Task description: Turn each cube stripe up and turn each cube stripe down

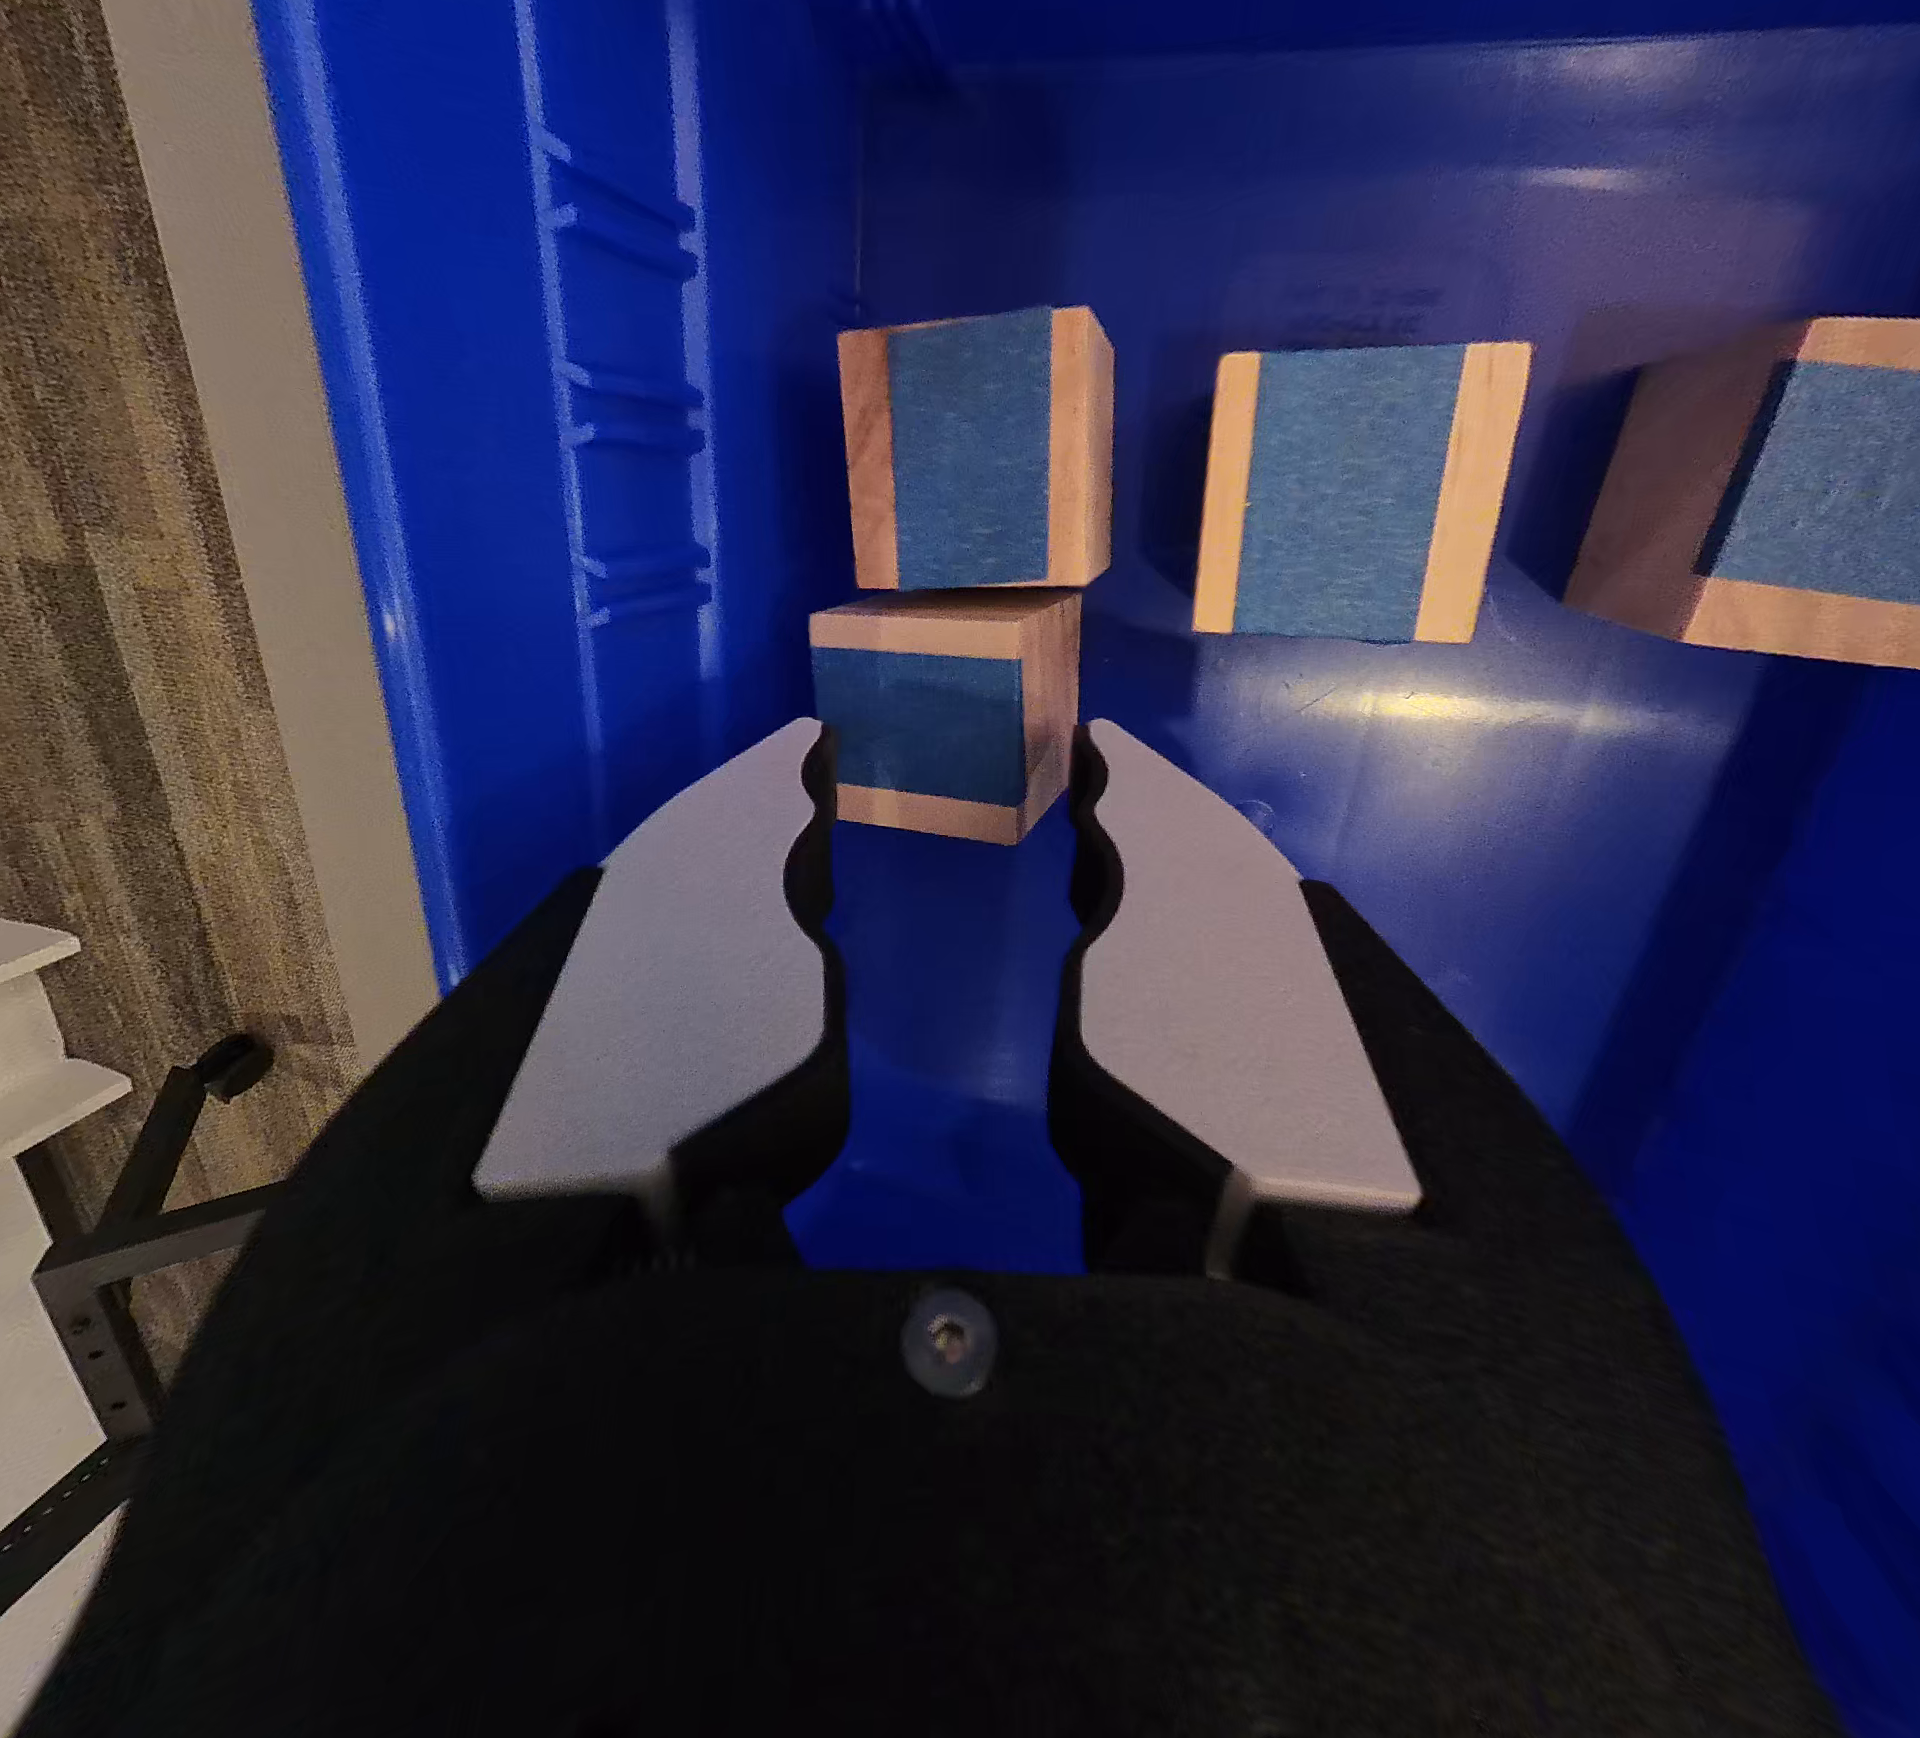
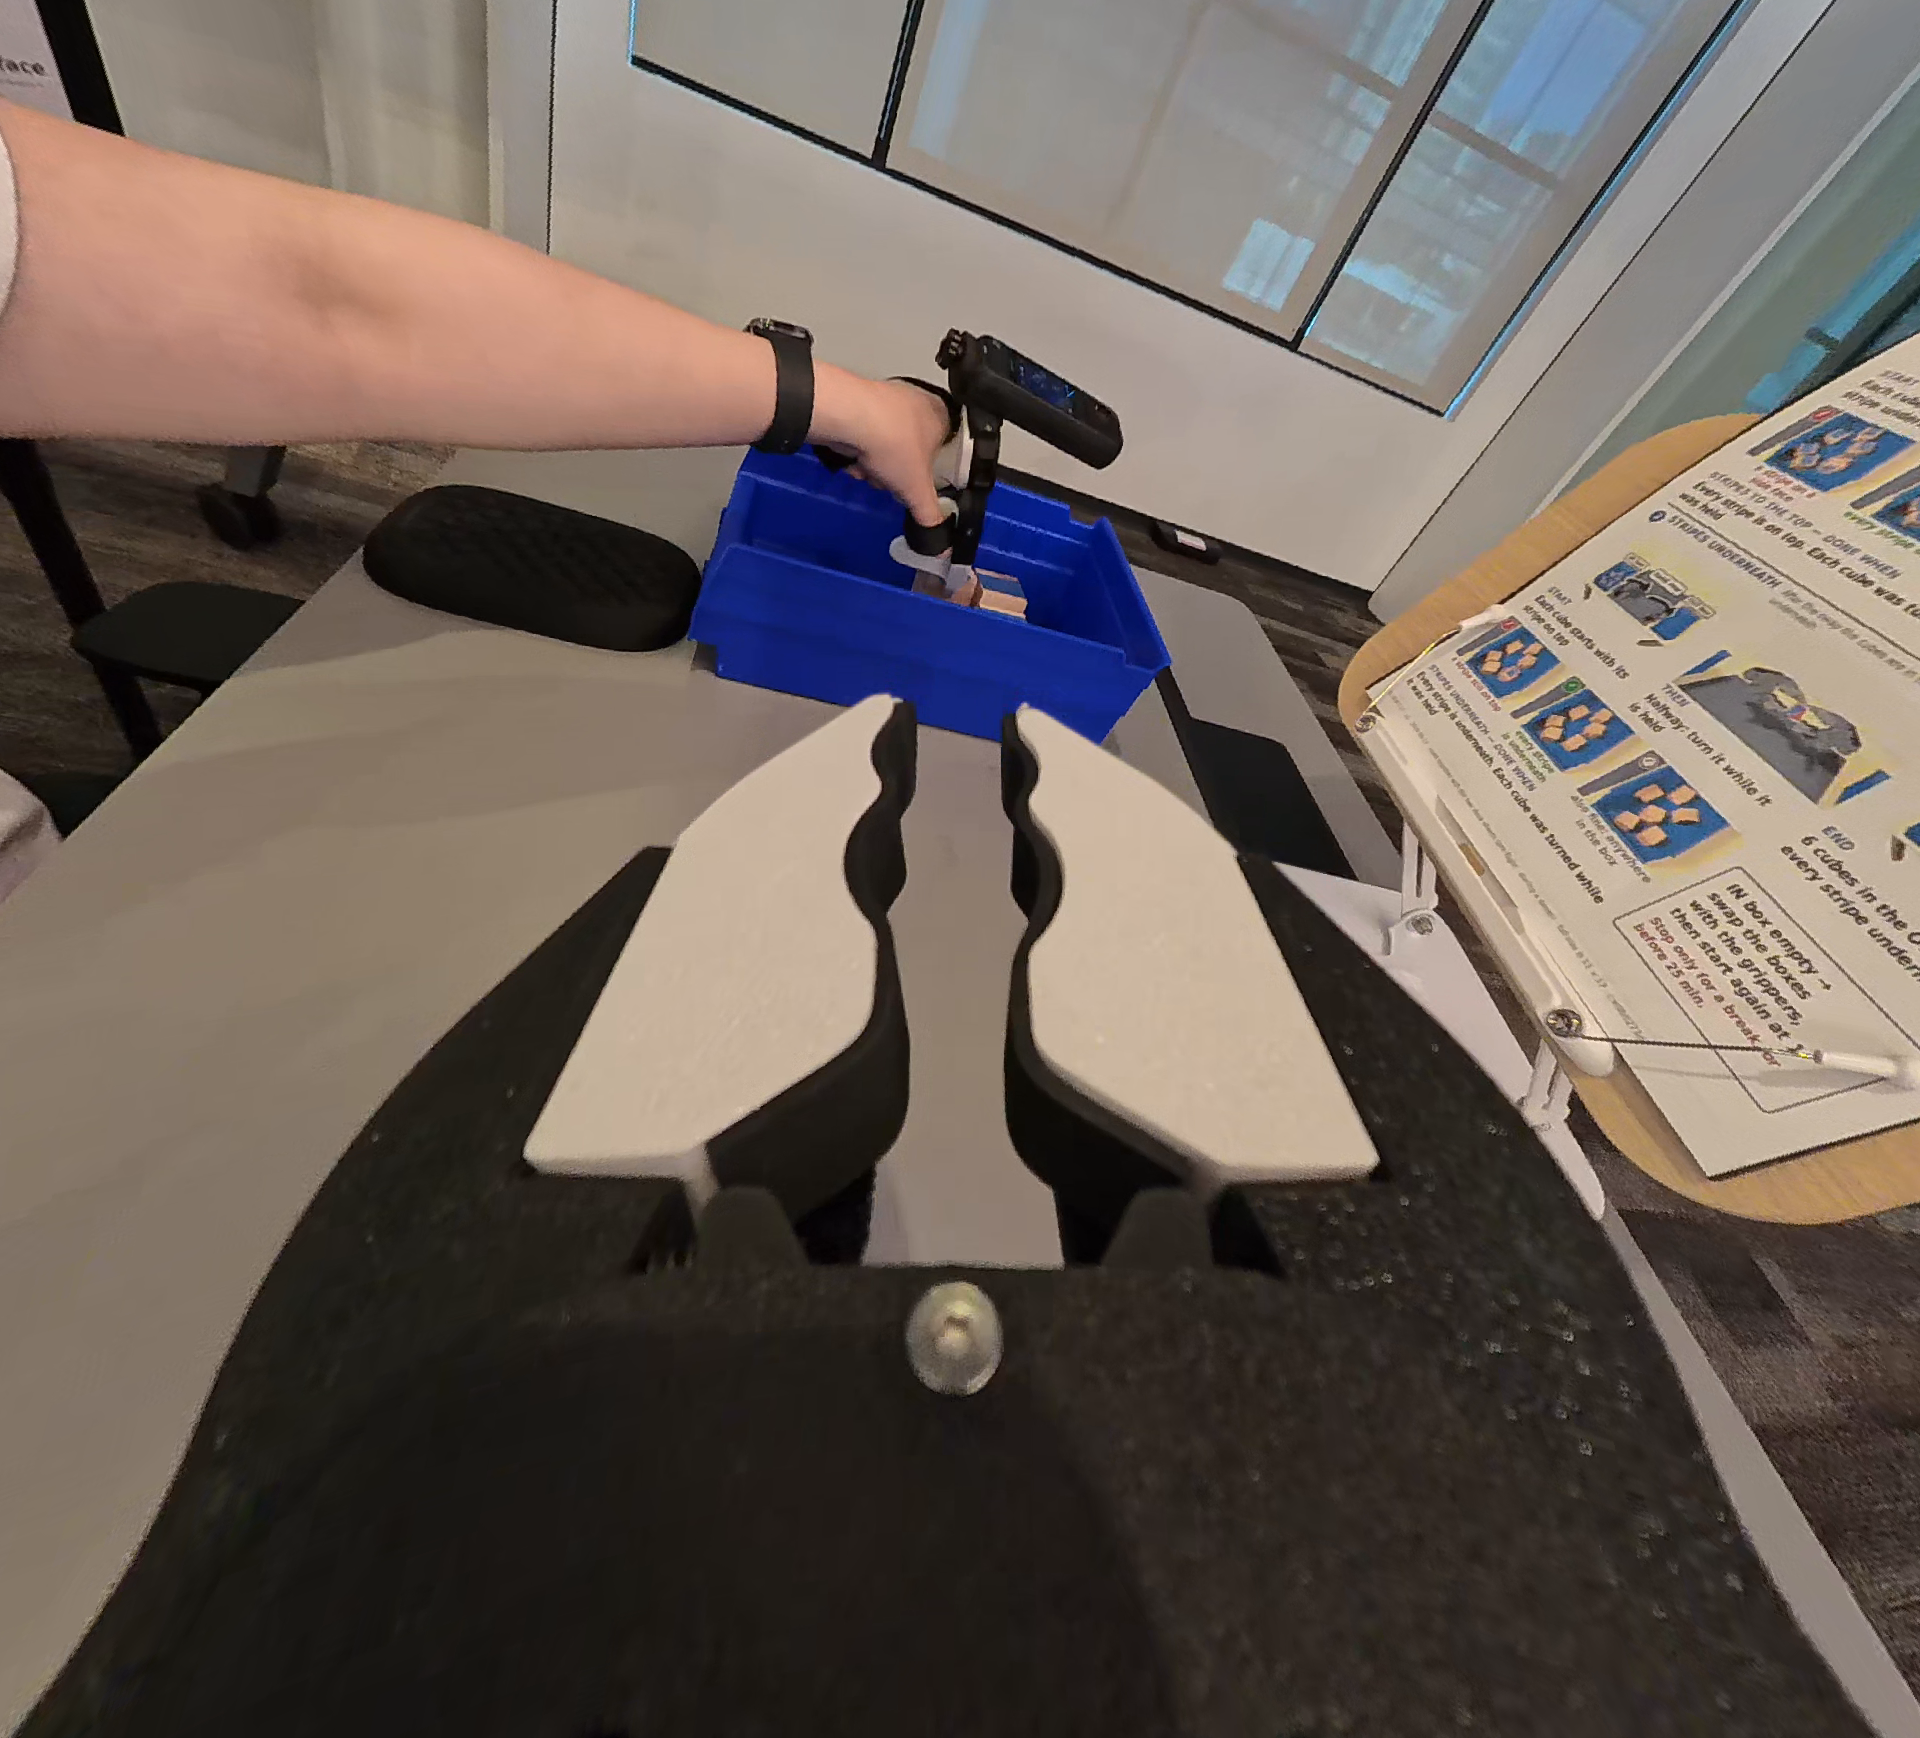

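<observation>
Cubes (image 1: 1351, 493) mostly stripe-up in bin (image 1: 623, 338); left gripper (image 1: 945, 743) fingers open around centre-frame cube (image 1: 925, 722), flip pending; right gripper (image 2: 956, 732) slightly parted, empty.

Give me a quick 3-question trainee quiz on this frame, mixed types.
1. True or false: the left gripper is inside the blue bin.
2. How many striped cubes does the left wrist view show? A) two B) four C) six
3. What does the right gripper hold?

Key: 1 true. 2 B; the nearest cube sits between the fingertips, contact unclear. 3 Nothing; it is open above the grey table.
</observation>
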A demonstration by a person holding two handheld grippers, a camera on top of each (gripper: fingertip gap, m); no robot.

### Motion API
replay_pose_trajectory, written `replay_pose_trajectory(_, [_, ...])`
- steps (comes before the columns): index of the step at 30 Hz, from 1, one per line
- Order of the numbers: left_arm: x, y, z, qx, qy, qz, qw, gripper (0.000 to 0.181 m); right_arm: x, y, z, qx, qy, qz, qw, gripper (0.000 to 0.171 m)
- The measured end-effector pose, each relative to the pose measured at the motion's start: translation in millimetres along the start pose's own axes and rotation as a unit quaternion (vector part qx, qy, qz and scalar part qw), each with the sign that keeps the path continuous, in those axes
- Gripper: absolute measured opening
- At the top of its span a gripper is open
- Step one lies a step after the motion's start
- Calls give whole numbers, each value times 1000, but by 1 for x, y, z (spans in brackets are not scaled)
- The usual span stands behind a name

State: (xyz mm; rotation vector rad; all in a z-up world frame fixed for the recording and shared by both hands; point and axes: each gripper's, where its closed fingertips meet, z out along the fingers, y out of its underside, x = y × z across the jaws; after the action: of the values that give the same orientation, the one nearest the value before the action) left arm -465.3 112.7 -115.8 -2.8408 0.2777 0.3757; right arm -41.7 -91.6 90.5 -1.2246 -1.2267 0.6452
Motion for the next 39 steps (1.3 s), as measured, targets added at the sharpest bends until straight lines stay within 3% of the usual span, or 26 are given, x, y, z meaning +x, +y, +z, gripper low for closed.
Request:
replay_pose_trajectory(3, [-1, 0, -1, -3, 8, -4, 1000, 38, 0, 4, 3, -9, 0, -1, 1000, 16])
replay_pose_trajectory(9, [0, 5, 3, -19, 24, -11, 999, 47, -1, 14, 7, -30, -7, 5, 1000, 16])
replay_pose_trajectory(17, [4, 3, 19, -16, 64, -34, 997, 46, -1, 26, 14, -50, -11, 6, 999, 16])
replay_pose_trajectory(27, [11, 13, 12, -21, 104, -26, 994, 46, -2, 40, 19, -80, -14, 6, 997, 16])
replay_pose_trajectory(34, [25, 15, -32, 56, 170, 1, 984, 46, 4, 48, 22, -98, 3, 1, 995, 17])
replay_pose_trajectory(39, [74, 6, -114, 176, 332, 11, 927, 46, 11, 41, 32, -81, 38, -13, 996, 22])
